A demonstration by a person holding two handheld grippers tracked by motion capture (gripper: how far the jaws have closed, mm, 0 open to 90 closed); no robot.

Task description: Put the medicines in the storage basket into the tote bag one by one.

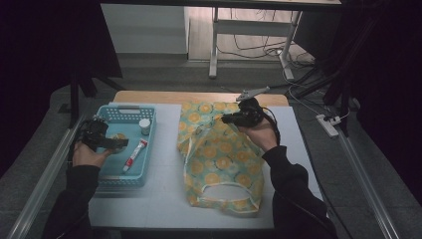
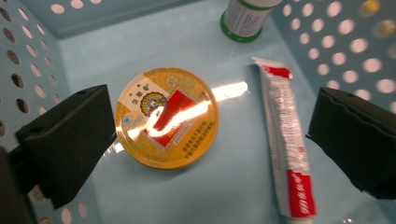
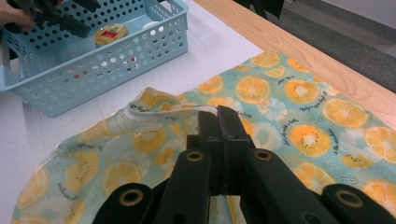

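Left gripper (image 2: 212, 128) inside blue perforated basket (image 1: 105, 174), jaws spread wide over round gold tin (image 2: 166, 117) and red-and-white tube (image 2: 286, 140); white bottle (image 2: 248, 17) beyond. Right gripper (image 3: 218, 122), jaws pressed together, pinching fold of citrus-print bag (image 1: 219, 159) on white table (image 1: 164, 194)

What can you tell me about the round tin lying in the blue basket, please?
The round tin is a flat, shallow disc with a glossy gold lid bearing a red panel, a small emblem and fine print that is too small to read. It looks like metal and is closed. It lies flat, lid up, on the floor of the blue basket, between the open jaws of the left gripper, apart from the tube.
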